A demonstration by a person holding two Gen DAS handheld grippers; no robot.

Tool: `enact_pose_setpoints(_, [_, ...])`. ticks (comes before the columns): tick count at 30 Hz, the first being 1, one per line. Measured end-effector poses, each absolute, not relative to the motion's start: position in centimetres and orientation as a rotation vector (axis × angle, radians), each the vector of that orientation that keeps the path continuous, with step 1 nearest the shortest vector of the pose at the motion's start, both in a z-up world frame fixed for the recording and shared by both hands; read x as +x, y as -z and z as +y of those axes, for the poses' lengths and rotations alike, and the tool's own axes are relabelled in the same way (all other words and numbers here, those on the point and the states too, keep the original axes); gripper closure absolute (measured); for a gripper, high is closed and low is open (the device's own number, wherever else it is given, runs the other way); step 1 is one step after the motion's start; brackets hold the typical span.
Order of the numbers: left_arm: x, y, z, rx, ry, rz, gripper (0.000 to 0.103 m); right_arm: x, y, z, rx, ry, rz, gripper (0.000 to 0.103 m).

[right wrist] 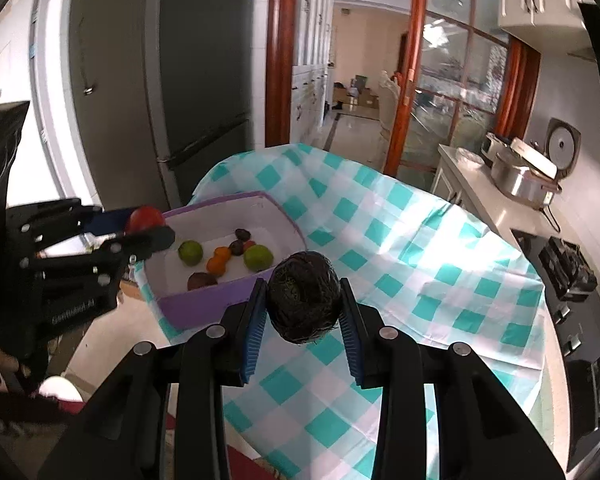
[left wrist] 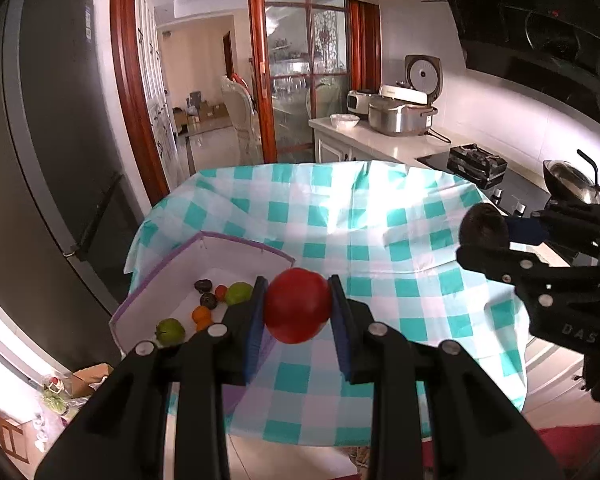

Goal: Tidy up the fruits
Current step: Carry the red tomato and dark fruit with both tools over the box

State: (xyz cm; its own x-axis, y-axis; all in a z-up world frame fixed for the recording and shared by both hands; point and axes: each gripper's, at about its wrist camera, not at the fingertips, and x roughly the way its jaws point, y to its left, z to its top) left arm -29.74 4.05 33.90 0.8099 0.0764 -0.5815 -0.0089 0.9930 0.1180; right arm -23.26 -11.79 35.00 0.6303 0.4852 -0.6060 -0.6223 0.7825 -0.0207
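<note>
Clamping a round red tomato (left wrist: 297,305), the left hand-held gripper (left wrist: 297,308) aims toward the purple bin (left wrist: 236,242).

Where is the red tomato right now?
The tomato is squeezed in the left gripper, held up in the air at the near edge of the purple box of fruit on the checked cloth.

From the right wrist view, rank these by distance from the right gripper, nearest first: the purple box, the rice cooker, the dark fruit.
1. Dark fruit: clamped in the right gripper.
2. Purple box: just ahead to the left, on the table's near-left corner.
3. Rice cooker: far right, on the counter beyond the table.
</note>
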Motion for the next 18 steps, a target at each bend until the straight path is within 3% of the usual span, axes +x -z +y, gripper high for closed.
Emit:
enact_pose_setpoints(10, [-28.3,-31.2,5.6,0.057,-0.076,0.701,0.072,-22.5,-32.5,-10.7,-0.252,-0.681,0.708,0.068])
enact_pose_setpoints(18, [-23.4,-24.5,11.3,-0.104,-0.207,0.899,0.072,-15.9,-27.7,-3.9,-0.298,-0.809,0.844,0.068])
